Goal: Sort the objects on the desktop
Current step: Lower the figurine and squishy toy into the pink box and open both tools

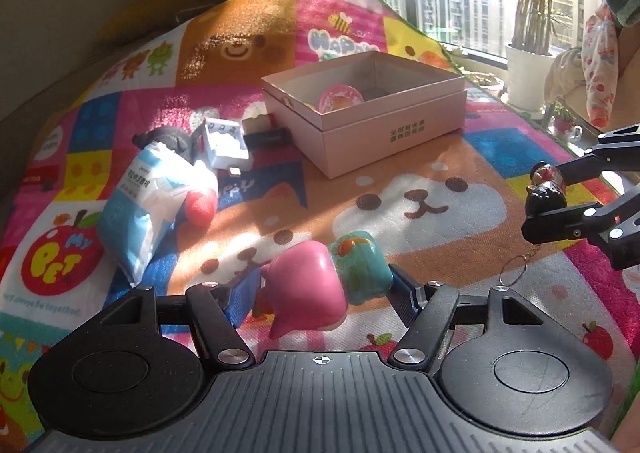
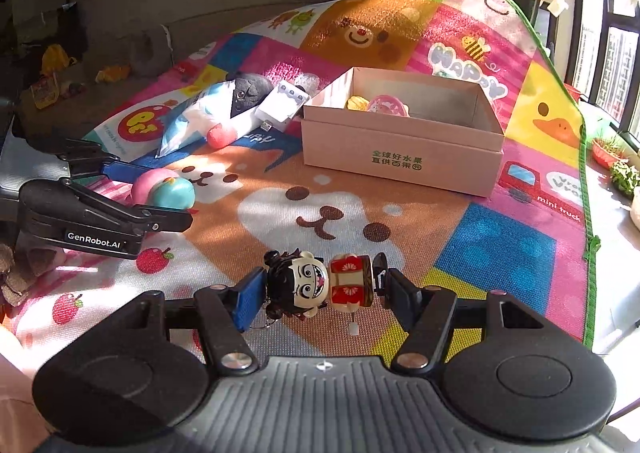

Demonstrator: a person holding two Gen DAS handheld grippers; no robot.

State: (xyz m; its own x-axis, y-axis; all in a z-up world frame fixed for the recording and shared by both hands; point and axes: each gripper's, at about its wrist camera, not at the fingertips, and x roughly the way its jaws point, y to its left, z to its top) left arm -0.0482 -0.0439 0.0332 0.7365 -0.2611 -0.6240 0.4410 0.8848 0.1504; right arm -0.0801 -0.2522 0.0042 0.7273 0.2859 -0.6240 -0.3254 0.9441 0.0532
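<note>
While sunlight falls across the patterned play mat [image 2: 496, 249], the open pink cardboard box [image 1: 372, 133] sits at its far centre, holding a round pink item [image 1: 341, 98]. Left of the box lie a blue-and-white packet [image 1: 152, 197], a grey plush [image 1: 168, 139] and a small white box [image 1: 225, 147], close together. The left gripper [image 1: 326, 285] is clenched on a pink-and-teal squishy toy [image 1: 320, 285], held above the mat. The right gripper [image 2: 320, 289] grasps a figurine keychain [image 2: 316, 283] lying sideways between its jaws, near the mat's front edge.
</note>
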